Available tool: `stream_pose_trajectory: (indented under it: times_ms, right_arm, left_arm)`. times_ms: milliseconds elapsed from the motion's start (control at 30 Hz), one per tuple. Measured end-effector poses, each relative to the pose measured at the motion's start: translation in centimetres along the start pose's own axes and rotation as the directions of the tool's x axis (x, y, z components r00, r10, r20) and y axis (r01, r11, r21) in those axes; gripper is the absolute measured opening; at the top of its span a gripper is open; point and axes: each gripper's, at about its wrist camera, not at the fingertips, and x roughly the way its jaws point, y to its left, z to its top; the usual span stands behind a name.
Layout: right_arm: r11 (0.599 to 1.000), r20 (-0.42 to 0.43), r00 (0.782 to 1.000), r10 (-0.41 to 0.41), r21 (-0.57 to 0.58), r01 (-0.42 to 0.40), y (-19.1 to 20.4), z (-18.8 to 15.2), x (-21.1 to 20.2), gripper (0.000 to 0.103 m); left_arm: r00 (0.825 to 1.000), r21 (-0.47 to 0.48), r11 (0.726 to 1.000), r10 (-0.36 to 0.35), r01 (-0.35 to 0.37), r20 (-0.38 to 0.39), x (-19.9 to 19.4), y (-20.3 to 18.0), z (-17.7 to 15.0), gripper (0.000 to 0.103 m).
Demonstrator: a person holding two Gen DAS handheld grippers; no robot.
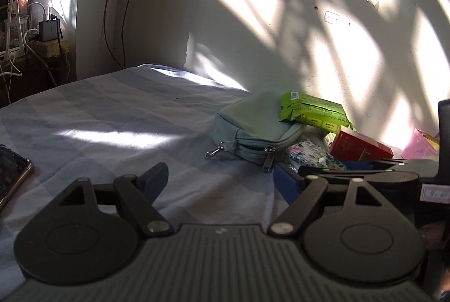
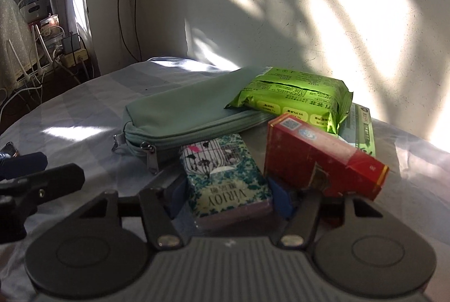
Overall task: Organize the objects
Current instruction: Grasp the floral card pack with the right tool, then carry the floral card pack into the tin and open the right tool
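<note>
Straddling a small floral-printed tissue pack (image 2: pixel 227 184) with blue-padded fingers set at a middling width, the right gripper (image 2: pixel 227 195) has the pack between its pads; whether they actually press on its sides I cannot tell from this view. The left gripper (image 1: pixel 222 178) hangs over bare sheet with its fingers apart and nothing between them. Everything lies on a bed covered by a blue-grey checked sheet (image 1: pixel 112 116), heaped near the far edge by the sunlit wall. By my reading the organizing has barely begun: the pile looks unsorted, with things leaning on one another, and the sage-green zipped fabric pouch (image 2: pixel 182 116) appears closed, its two zip pulls hanging at the near end. If the pouch is meant to receive the smaller things, all of that is still to do. Counted in the right wrist view: one pouch, one bright green foil packet (image 2: pixel 295 96) resting partly on top of the pouch, one red cardboard box (image 2: pixel 317 158) tilted just right of the tissue pack, one floral tissue pack, and one pale green flat pack (image 2: pixel 361 127) half hidden behind the red box. A pink box (image 1: pixel 419 144) shows at the pile's right end, and a phone in a clear case (image 1: pixel 12 175) lies at the left edge of the bed.
</note>
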Motion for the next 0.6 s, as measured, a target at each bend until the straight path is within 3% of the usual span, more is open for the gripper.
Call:
stream_pose_trajectory:
  times_ms: [333, 433, 600]
  right_arm:
    - [0.993, -0.007, 1.0, -0.02, -0.114, 0.019, 1.7, -5.5, -7.9, 0.059]
    - [0.996, -0.018, 1.0, -0.023, -0.091, 0.022, 1.2, -7.9, -11.4, 0.059]
    - [0.993, -0.017, 0.994, -0.109, -0.052, 0.108, 0.1, -11.5, -16.7, 0.063]
  left_arm:
    - [1.0, 0.058, 0.998, -0.012, 0.011, 0.017, -0.4, -0.9, -0.2, 0.088]
    - [1.0, 0.072, 0.997, -0.012, 0.011, 0.016, -0.5, -1.2, -0.4, 0.088]
    - [0.998, 0.147, 0.987, -0.059, 0.06, -0.014, -0.5, -2.6, -0.8, 0.088]
